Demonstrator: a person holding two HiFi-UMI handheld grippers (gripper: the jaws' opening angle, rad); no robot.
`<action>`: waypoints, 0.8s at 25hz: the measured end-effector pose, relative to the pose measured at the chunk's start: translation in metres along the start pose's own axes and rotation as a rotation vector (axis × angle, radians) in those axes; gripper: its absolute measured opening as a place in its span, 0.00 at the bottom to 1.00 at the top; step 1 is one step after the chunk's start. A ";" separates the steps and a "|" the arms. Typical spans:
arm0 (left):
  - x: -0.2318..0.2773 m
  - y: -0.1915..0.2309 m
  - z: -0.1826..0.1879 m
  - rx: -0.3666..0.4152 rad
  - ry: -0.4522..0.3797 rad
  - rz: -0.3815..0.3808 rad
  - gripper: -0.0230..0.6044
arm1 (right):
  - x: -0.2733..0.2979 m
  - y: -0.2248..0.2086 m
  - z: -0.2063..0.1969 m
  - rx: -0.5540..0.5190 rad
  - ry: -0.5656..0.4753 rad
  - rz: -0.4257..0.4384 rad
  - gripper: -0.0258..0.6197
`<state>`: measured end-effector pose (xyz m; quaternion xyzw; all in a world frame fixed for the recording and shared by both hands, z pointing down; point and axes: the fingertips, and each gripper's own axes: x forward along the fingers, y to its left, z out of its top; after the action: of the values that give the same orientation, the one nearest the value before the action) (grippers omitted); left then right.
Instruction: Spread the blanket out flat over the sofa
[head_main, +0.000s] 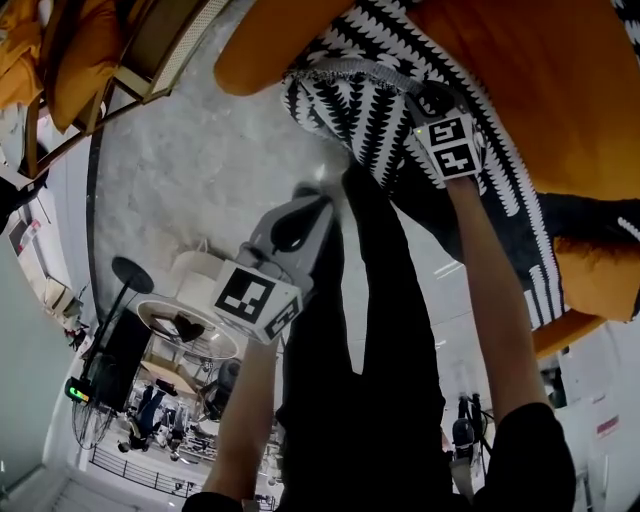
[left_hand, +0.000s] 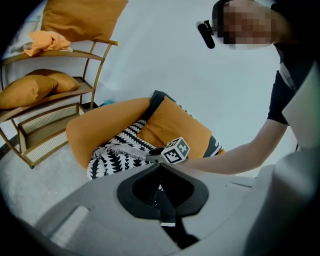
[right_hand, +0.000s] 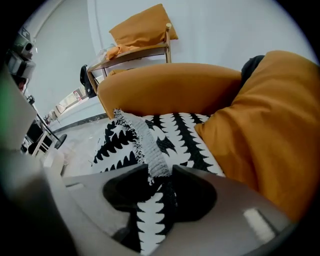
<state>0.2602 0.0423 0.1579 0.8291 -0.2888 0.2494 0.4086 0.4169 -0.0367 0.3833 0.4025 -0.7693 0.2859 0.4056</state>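
The black-and-white patterned blanket (head_main: 340, 90) (left_hand: 117, 155) (right_hand: 175, 130) lies bunched on the seat of the orange sofa (head_main: 520, 70) (left_hand: 90, 125) (right_hand: 170, 85), with one end hanging over the front edge. My right gripper (head_main: 422, 98) (right_hand: 161, 172) rests low on it. Its jaws stand open, and the blanket's grey knitted hem lies loose between them. My left gripper (head_main: 320, 192) (left_hand: 160, 165) hovers in front of the sofa. Its jaws look shut on a dark strip of the blanket. An orange cushion (right_hand: 265, 125) (left_hand: 170, 125) leans on the seat at the right.
A wooden shelf (left_hand: 45, 90) (head_main: 70, 60) (right_hand: 140, 35) with orange cushions stands left of the sofa. On the pale floor to the left are a black round base (head_main: 132, 272) and a white round stand (head_main: 185, 325). My dark legs are near the sofa's front.
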 end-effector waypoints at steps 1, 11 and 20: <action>0.001 0.000 -0.001 0.000 0.001 -0.001 0.05 | 0.002 -0.002 0.000 -0.008 0.007 -0.008 0.27; -0.004 0.003 -0.003 -0.019 -0.025 0.026 0.05 | -0.012 -0.003 0.017 -0.054 -0.048 -0.035 0.09; -0.020 0.006 -0.009 -0.068 -0.071 0.043 0.05 | -0.051 0.045 0.073 -0.110 -0.202 -0.002 0.07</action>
<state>0.2401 0.0527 0.1527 0.8167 -0.3291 0.2186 0.4207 0.3672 -0.0502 0.2974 0.4070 -0.8204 0.2010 0.3478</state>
